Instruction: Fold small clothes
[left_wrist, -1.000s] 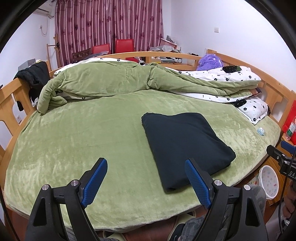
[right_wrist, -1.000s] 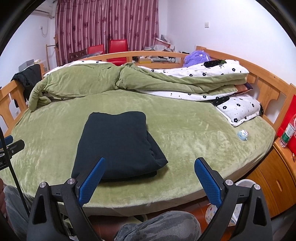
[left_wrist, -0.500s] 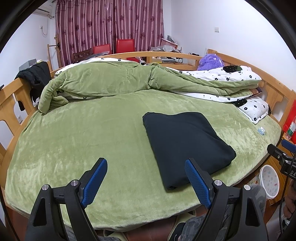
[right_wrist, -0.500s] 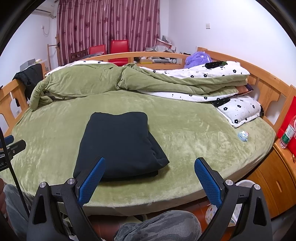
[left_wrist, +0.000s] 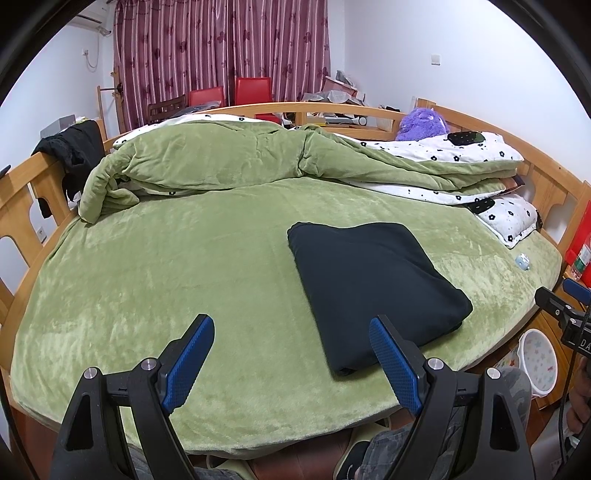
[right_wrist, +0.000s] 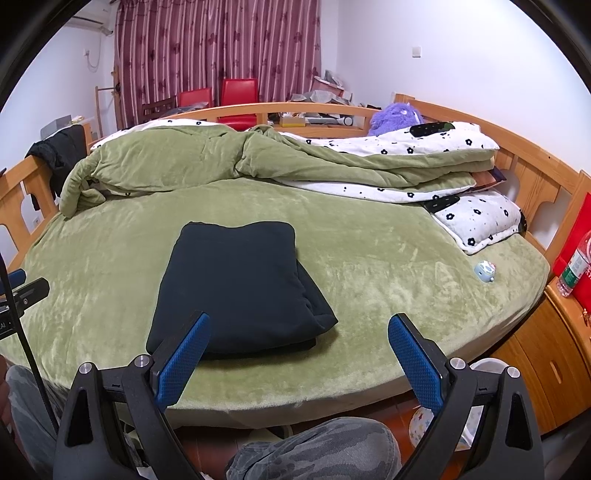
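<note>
From the left wrist, the left tongs (left_wrist: 291, 341) hang released and empty over the near part of the green bed (left_wrist: 147, 288). The folded dark garment (left_wrist: 369, 288) lies ahead and to their right, long axis running away from them, its near corner just past the right finger. Open bedding spreads to the left.

From the right wrist, the right tongs (right_wrist: 299, 341) also gape empty. The garment (right_wrist: 236, 291) lies ahead-left, its near edge behind the left finger; both tongs look about equally near. Bare bed opens rightward, and the bed's edge runs just below the fingertips.

The white basin (left_wrist: 537, 363) (star-patterned) sits half hidden beneath the bed (left_wrist: 184, 258) edge.
</note>
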